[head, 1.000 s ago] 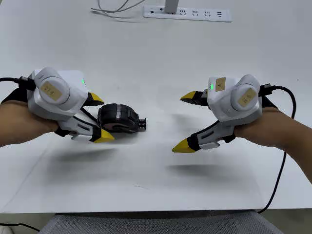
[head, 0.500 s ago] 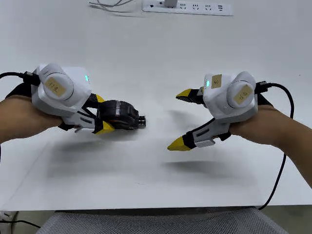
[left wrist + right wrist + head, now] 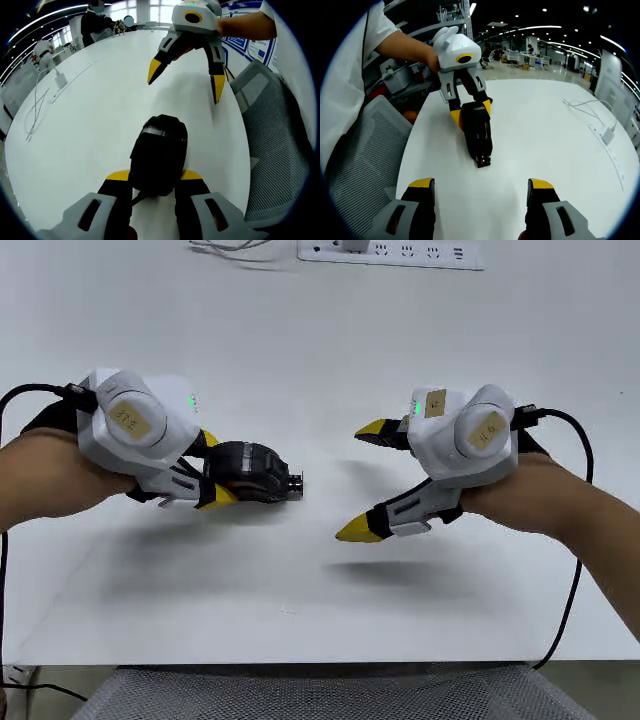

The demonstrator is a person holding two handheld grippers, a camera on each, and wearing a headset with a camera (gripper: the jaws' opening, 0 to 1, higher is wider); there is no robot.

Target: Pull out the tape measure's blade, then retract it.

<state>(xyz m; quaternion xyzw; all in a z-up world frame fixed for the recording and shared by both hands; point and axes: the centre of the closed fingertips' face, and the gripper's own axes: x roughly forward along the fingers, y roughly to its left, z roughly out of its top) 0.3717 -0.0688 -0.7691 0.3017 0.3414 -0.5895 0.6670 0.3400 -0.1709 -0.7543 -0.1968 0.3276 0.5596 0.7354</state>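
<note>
A black tape measure (image 3: 250,472) lies on the white table, its blade tip (image 3: 296,480) pointing right and not drawn out. My left gripper (image 3: 211,468) is shut on its body; in the left gripper view the yellow-tipped jaws clamp the tape measure (image 3: 159,154) from both sides. My right gripper (image 3: 365,480) stands open a short way to the right of the blade tip, nothing between its fingers. In the right gripper view the tape measure (image 3: 477,131) lies straight ahead between my open jaws, with the left gripper (image 3: 469,111) behind it.
A white power strip (image 3: 390,252) with cables lies at the table's far edge. A grey mesh chair seat (image 3: 300,695) sits below the near edge. A black cable (image 3: 575,550) trails from the right gripper.
My left gripper has closed tighter on the tape measure. The right gripper has drifted slightly left toward the blade tip, still open.
</note>
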